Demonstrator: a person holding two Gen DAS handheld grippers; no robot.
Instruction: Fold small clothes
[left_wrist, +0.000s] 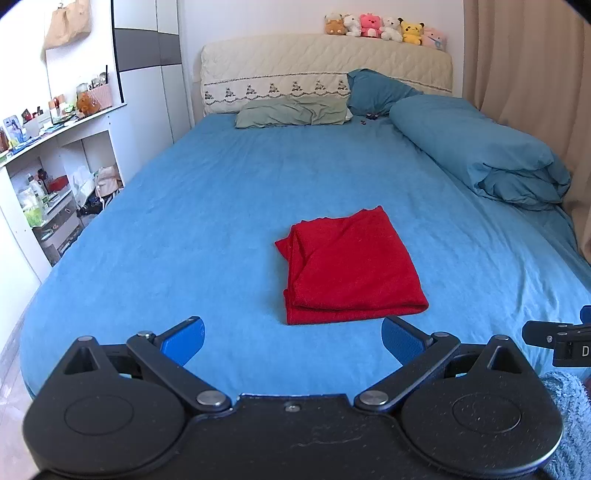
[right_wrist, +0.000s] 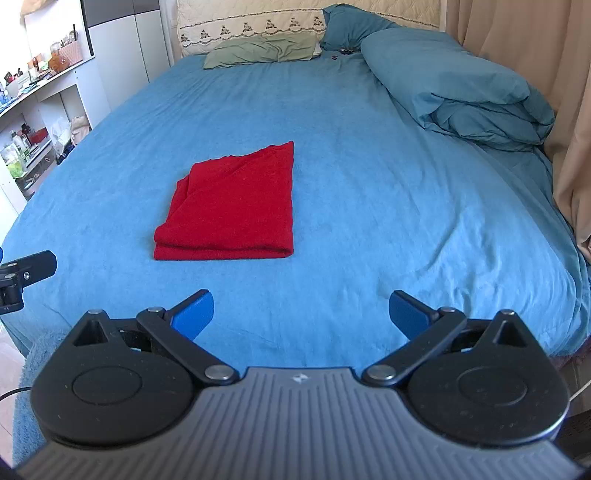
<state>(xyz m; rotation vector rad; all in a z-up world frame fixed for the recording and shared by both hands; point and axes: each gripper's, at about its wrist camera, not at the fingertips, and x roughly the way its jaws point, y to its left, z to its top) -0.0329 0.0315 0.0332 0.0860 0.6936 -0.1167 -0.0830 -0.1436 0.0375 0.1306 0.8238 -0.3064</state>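
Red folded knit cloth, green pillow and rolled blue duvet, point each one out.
Red folded knit cloth (left_wrist: 351, 266), left wrist view, middle of top layer.
Green pillow (left_wrist: 291, 112), left wrist view, centre of its face.
Rolled blue duvet (right_wrist: 454, 83), right wrist view, upper surface.

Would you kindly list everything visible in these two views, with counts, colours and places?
red garment: one, red, folded, lying mid-bed on the sheet.
bed sheet: one, blue, covering the bed.
duvet: one, teal, bundled along the bed's right side.
pillows: two, one grey-green, one teal, at the headboard.
headboard: one, cream, quilted.
plush toys: six, mixed colours, atop the headboard.
shelf unit: one, white, cluttered, left of the bed.
curtain: one, beige, right side.
left gripper: black with blue pads, open, empty.
right gripper: black with blue pads, open, empty.
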